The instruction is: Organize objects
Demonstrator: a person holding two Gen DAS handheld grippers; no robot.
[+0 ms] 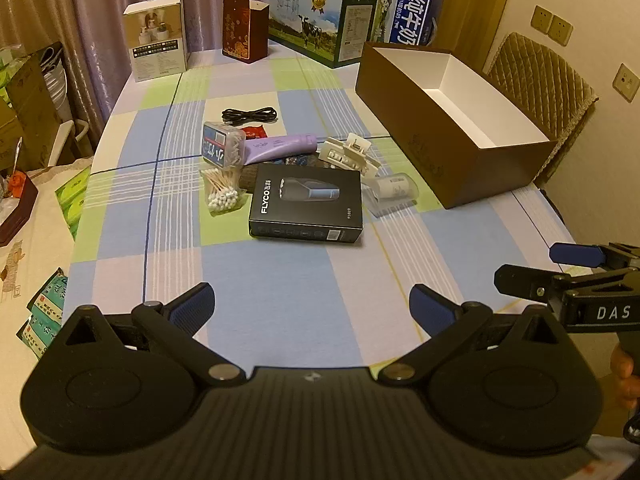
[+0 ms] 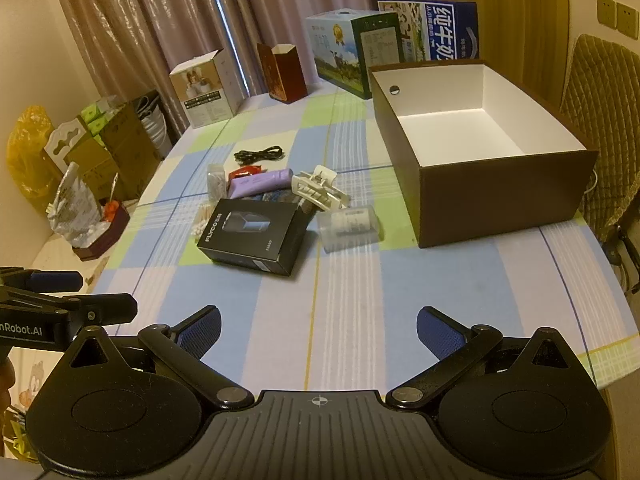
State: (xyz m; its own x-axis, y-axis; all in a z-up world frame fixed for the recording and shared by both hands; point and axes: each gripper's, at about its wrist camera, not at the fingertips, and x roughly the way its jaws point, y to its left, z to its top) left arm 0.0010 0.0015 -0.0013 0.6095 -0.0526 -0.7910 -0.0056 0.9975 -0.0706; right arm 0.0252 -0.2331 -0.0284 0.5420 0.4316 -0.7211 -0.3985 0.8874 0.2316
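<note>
A pile of small items lies mid-table: a black shaver box (image 1: 306, 204) (image 2: 256, 236), a bag of cotton swabs (image 1: 224, 194), a swab container (image 1: 222, 144), a purple tube (image 1: 280, 147) (image 2: 260, 182), a cream hair clip (image 1: 348, 154) (image 2: 318, 190), a clear bottle (image 1: 394, 190) (image 2: 350, 224) and a black cable (image 1: 250, 115) (image 2: 259, 155). To the right stands a brown box (image 1: 472, 160) (image 2: 500, 200) with a white, empty inside. My left gripper (image 1: 312, 312) and right gripper (image 2: 318, 334) hover open over the near tablecloth, well short of the pile, holding nothing.
Cartons line the table's (image 1: 280, 280) far edge: a white box (image 1: 156, 38), a dark red box (image 1: 244, 28) and two milk cartons (image 1: 320, 20). A quilted chair (image 1: 540, 84) stands behind the brown box. Clutter and boxes fill the floor to the left.
</note>
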